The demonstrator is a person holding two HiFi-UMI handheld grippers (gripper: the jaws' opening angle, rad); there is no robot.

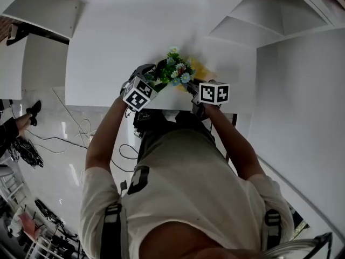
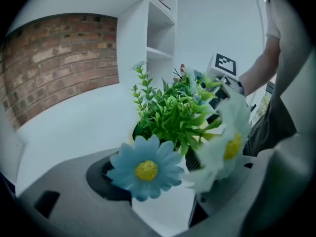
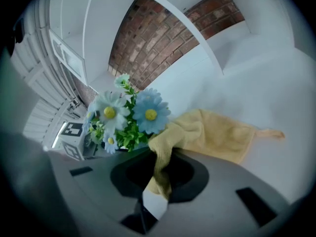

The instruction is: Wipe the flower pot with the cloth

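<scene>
Left tool on the pot, right tool on the cloth, at the near edge of the white desk (image 1: 118,36).

In the head view the flowers (image 1: 175,69) stand at the centre of the frame, with the left tool (image 1: 153,81) against their left side and the right tool (image 1: 192,88) at their lower right. The yellow cloth (image 1: 201,69) lies just right of the blooms. In the left gripper view the left tool (image 2: 163,204) grasps the dark pot (image 2: 138,131), its jaws held apart at the pot's width. A blue daisy (image 2: 146,168) hangs over them and hides most of the pot. In the right gripper view the right tool (image 3: 157,191) is clenched on a bunched corner of the cloth (image 3: 212,135). The rest of the cloth is spread flat on the desk toward the right of the frame, touching the leaves.
</scene>
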